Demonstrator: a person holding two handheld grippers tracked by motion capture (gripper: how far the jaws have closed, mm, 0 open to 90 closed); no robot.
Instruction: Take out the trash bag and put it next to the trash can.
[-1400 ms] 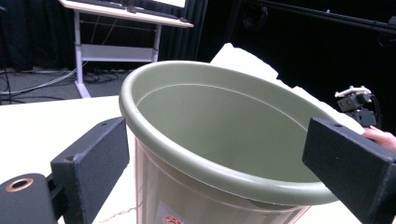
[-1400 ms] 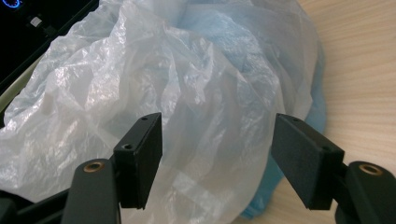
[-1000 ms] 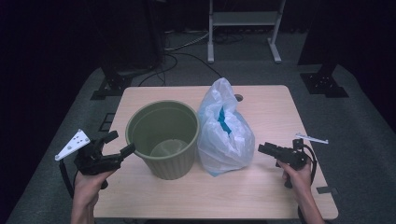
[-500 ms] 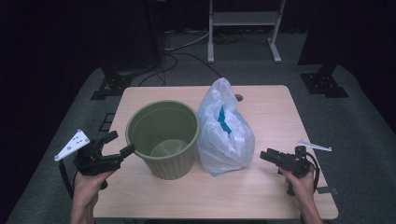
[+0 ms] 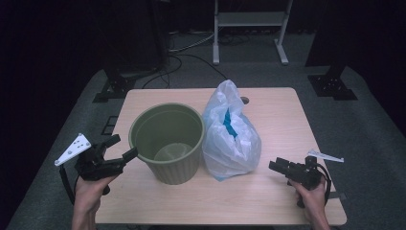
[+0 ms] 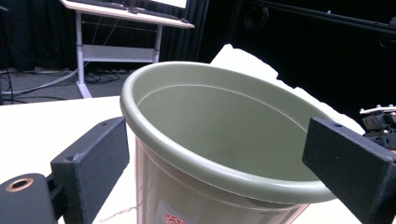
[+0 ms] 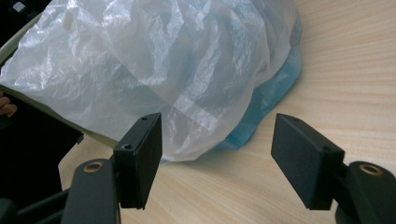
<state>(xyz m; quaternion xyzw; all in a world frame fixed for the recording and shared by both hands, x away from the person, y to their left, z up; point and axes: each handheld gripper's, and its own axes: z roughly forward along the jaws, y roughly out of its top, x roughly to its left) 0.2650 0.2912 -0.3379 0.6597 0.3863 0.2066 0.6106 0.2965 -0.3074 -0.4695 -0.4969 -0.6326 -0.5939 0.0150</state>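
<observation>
While both grippers [image 5: 120, 147] [image 5: 276, 166] hold their fingers spread wide, the green bin [image 5: 167, 142] touches the plastic bag [image 5: 230, 136] on its right.

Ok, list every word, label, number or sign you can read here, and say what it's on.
No text can be read.
Sticker on the green bin's wall, at the bottom edge of the left gripper view: red marks on white, cropped and too blurred to read.
White plastic bag, with something blue inside: no print visible.
Left gripper, right gripper, wooden table: no markings visible.
</observation>
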